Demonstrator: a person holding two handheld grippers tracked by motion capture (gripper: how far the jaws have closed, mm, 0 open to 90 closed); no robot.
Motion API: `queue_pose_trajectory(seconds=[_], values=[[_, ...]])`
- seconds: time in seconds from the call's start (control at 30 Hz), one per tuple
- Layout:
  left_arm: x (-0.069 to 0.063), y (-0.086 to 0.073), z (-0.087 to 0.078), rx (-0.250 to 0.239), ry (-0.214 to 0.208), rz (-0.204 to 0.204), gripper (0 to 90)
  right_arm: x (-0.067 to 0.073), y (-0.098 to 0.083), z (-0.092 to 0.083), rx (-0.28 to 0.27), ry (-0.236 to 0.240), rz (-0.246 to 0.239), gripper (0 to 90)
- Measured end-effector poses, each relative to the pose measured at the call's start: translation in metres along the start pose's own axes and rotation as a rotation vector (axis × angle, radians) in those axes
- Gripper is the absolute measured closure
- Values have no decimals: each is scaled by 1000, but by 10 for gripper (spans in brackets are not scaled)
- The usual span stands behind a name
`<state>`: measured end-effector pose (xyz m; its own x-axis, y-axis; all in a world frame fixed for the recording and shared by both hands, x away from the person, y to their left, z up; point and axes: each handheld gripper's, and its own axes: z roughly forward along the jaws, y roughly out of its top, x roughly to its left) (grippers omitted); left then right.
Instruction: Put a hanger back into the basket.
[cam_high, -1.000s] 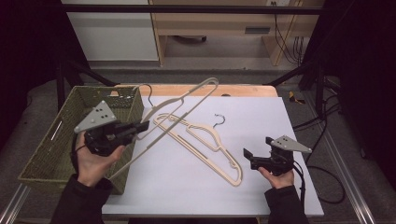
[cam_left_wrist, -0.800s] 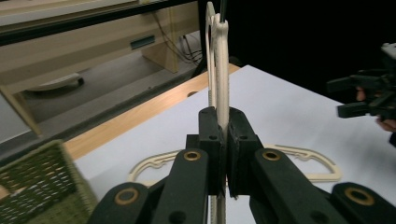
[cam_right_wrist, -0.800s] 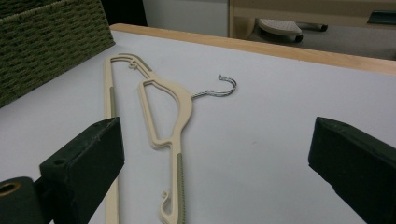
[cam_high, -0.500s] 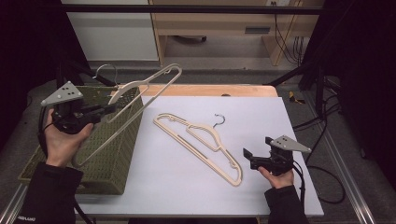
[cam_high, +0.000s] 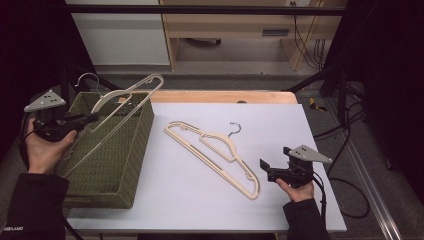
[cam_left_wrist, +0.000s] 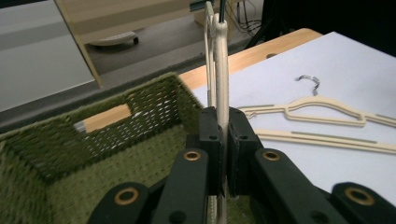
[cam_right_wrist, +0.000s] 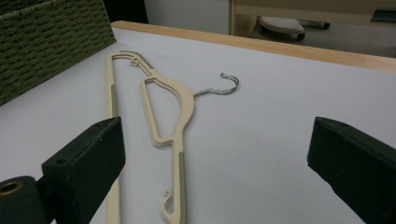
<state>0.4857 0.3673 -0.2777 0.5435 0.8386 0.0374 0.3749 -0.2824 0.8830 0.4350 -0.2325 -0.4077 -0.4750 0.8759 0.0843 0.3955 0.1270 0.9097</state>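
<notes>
My left gripper (cam_high: 91, 119) is shut on a cream plastic hanger (cam_high: 125, 95) and holds it tilted over the green woven basket (cam_high: 125, 165) at the table's left. The hanger's metal hook points to the far left. In the left gripper view the jaws (cam_left_wrist: 223, 128) pinch the hanger's thin bar (cam_left_wrist: 220, 60) edge-on above the basket (cam_left_wrist: 140, 107). A second cream hanger (cam_high: 215, 150) lies flat on the white tabletop. My right gripper (cam_high: 265, 170) rests near the front right, open, aimed at that hanger (cam_right_wrist: 161, 100) with nothing between its jaws (cam_right_wrist: 215, 158).
The basket's wall (cam_right_wrist: 51, 32) borders the white table surface (cam_high: 280, 125) on the left. A wooden strip (cam_high: 225, 96) runs along the table's far edge. Cables and black frame posts (cam_high: 340, 90) stand off the right side.
My left hand has carried the held hanger leftward, from above the table's left part to above the basket. The right hand and the lying hanger have stayed put.
</notes>
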Motion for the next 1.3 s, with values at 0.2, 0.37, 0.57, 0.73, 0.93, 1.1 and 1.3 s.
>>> queue_pose_trajectory(seconds=[0.2,0.37,0.57,0.73,0.93,1.1,1.3], values=[[14,-11,-7,3,7,-9,861,0,0,0,2,5,-4,43],[22,-19,-11,10,18,-19,860,0,0,0,5,5,-6,41],[31,-30,-10,43,26,-24,860,0,0,0,5,6,-6,40],[35,-38,-11,49,22,-32,861,0,0,1,9,5,-4,38],[39,-47,-12,51,15,-50,861,1,0,1,9,6,-2,38],[42,-54,-9,73,24,-54,860,0,0,1,10,5,-2,37],[43,-64,-1,109,36,-51,861,1,-1,2,16,4,-3,36]])
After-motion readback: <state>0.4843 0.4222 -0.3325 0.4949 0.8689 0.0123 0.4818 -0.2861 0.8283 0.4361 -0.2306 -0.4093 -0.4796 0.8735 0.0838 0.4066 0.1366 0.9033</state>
